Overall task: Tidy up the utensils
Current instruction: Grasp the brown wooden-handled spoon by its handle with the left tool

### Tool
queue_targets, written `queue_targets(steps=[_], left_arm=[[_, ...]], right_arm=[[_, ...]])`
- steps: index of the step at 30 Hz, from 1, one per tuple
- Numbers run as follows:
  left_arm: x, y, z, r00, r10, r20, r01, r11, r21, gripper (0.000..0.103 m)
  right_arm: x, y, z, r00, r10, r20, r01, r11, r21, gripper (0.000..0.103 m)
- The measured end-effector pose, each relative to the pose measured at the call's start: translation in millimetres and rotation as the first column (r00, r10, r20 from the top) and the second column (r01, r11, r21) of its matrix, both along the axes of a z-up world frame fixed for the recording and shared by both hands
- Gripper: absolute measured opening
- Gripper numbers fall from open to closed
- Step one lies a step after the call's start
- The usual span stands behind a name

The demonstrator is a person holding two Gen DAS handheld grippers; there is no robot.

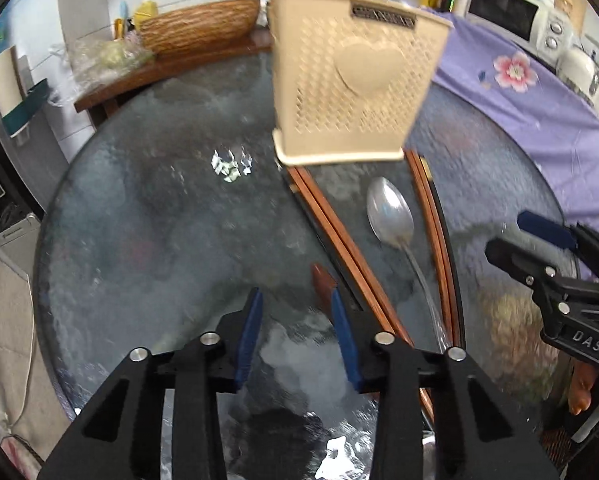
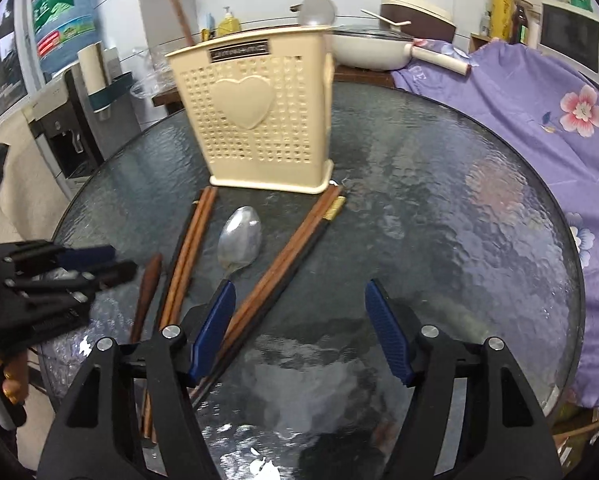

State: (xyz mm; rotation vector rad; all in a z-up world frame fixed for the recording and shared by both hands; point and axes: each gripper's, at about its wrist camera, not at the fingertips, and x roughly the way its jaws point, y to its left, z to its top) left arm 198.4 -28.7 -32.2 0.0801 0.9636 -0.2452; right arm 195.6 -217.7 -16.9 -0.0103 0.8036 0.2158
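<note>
A cream perforated utensil holder (image 1: 347,76) (image 2: 259,116) with a heart stands upright on the round glass table (image 1: 159,240) (image 2: 439,220). In front of it lie a metal spoon (image 1: 389,212) (image 2: 240,240), two pairs of brown chopsticks (image 1: 339,236) (image 1: 435,224) (image 2: 187,256) (image 2: 287,260) and a short brown wooden handle (image 1: 323,280) (image 2: 147,292). My left gripper (image 1: 295,300) (image 2: 99,260) is open and empty, just left of the wooden handle. My right gripper (image 2: 299,288) (image 1: 511,236) is open and empty above the right-hand chopsticks.
A woven basket (image 1: 203,28) and soap bottle (image 1: 145,8) sit on a wooden shelf behind the table. A purple flowered cloth (image 1: 511,92) (image 2: 539,120) covers the right side, with a microwave (image 1: 507,16) beyond. A water dispenser (image 2: 67,120) stands at left. A white pan (image 2: 371,48) is behind the holder.
</note>
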Motion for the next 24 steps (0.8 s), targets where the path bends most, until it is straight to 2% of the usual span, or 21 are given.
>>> queue_targets(steps=[4, 10, 14, 16, 24], left_arm=[[-1.8, -5.4, -3.9, 1.0, 0.008, -0.007, -0.008, 1.0, -0.001, 0.026], [-0.4, -12.3, -2.3, 0.999, -0.001, -0.032, 0.0, 1.0, -0.028, 0.025], [-1.5, -19.5, -6.8, 0.999, -0.015, -0.044, 0.015, 1.0, -0.005, 0.025], [-1.9, -23.9, -9.7, 0.999, -0.021, -0.049, 0.021, 1.0, 0.006, 0.019], [3.9, -24.8, -10.6, 0.999, -0.006, -0.044, 0.006, 1.0, 0.009, 0.018]], right_arm=[[-3.1, 11.4, 1.6, 1.0, 0.025, 0.011, -0.025, 1.0, -0.012, 0.067], [5.6, 19.2, 0.8, 1.0, 0.028, 0.009, -0.028, 0.999, -0.033, 0.064], [11.8, 17.7, 2.0, 1.0, 0.016, 0.007, -0.015, 0.999, -0.03, 0.064], [12.4, 17.2, 0.7, 1.0, 0.014, 0.003, -0.014, 1.0, -0.028, 0.063], [14.9, 16.7, 0.2, 1.0, 0.022, -0.006, -0.022, 1.0, -0.014, 0.063]])
